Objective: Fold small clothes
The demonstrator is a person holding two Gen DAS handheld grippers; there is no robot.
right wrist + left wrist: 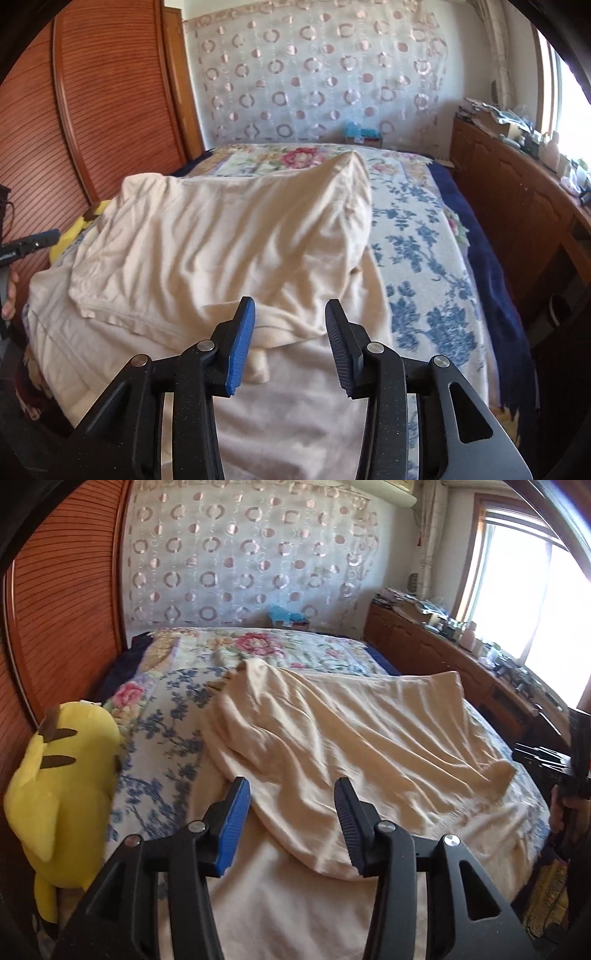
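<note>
A cream garment [332,731] lies rumpled on the bed, its far half doubled back over the near half. In the right wrist view the same garment [229,236] shows a hemmed edge at the near left. My left gripper [291,794] hangs over the garment's near fold with its jaws apart and nothing pinched between the blue pads. My right gripper [290,310] is also open above the near fold, with cloth lying below the gap, not pressed. Each gripper shows at the edge of the other's view, held by a hand.
A floral bedspread [166,716] covers the bed. A yellow plush toy [62,775] sits at the bed's left edge, beside a wooden slatted door [59,602]. A cluttered wooden cabinet [517,192] runs along the right under the window. A blue box [360,133] stands at the headboard.
</note>
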